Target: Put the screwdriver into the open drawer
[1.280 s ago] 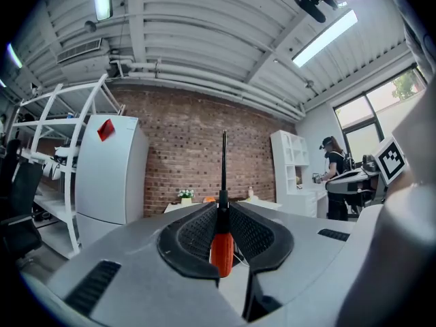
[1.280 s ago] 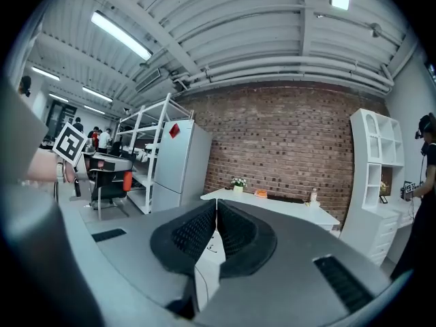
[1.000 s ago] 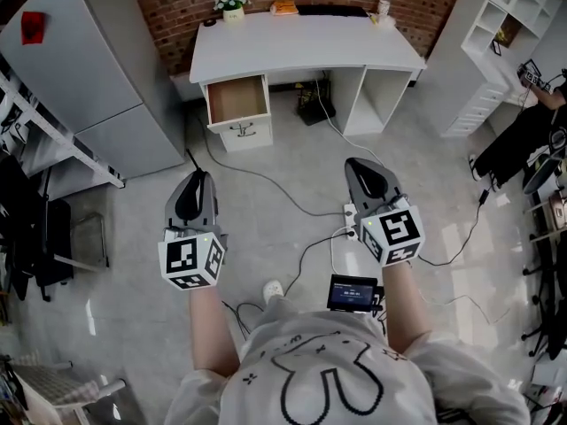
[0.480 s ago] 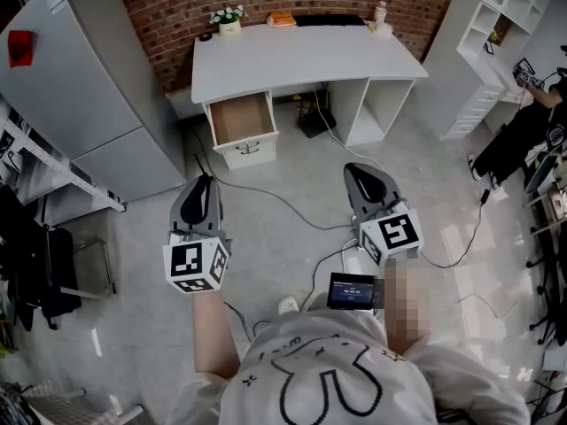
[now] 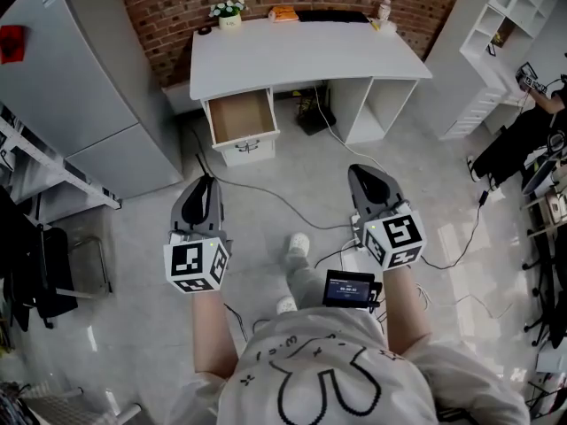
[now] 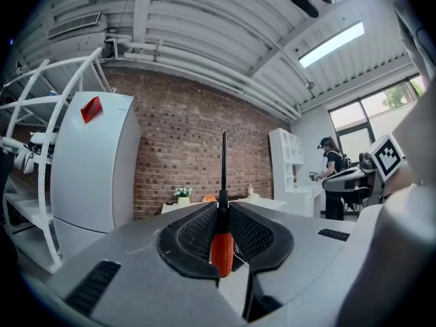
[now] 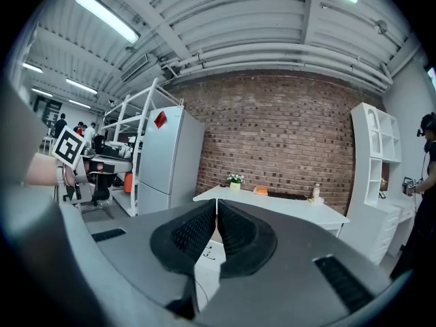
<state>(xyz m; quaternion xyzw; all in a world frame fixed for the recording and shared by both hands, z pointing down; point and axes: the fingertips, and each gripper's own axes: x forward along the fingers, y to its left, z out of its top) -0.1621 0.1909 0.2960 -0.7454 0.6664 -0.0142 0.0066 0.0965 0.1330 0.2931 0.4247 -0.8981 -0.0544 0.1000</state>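
Observation:
My left gripper [image 5: 204,184] is shut on the screwdriver [image 5: 197,163], whose thin dark shaft pokes out ahead of the jaws over the floor. In the left gripper view the orange handle [image 6: 221,249] sits clamped between the ribbed pads, with the shaft [image 6: 224,162] pointing straight up; the left gripper [image 6: 222,208] is level with the handle's top. The open drawer [image 5: 241,117], brown inside, sticks out of the white desk [image 5: 301,53] at its left end, well ahead of both grippers. My right gripper [image 5: 365,177] [image 7: 216,208] is shut with nothing in it.
A grey fridge [image 5: 80,78] stands left of the desk, with a metal rack [image 5: 44,180] nearer me. Cables [image 5: 283,204] trail over the floor between me and the desk. White shelving [image 5: 496,34] and a seated person [image 5: 540,91] are at the right. A small plant [image 5: 228,11] stands on the desk.
The desk and drawer have slid lower and nearer in the head view as I walk towards them; a foot has stepped forward. Both grippers keep their hold and pose.

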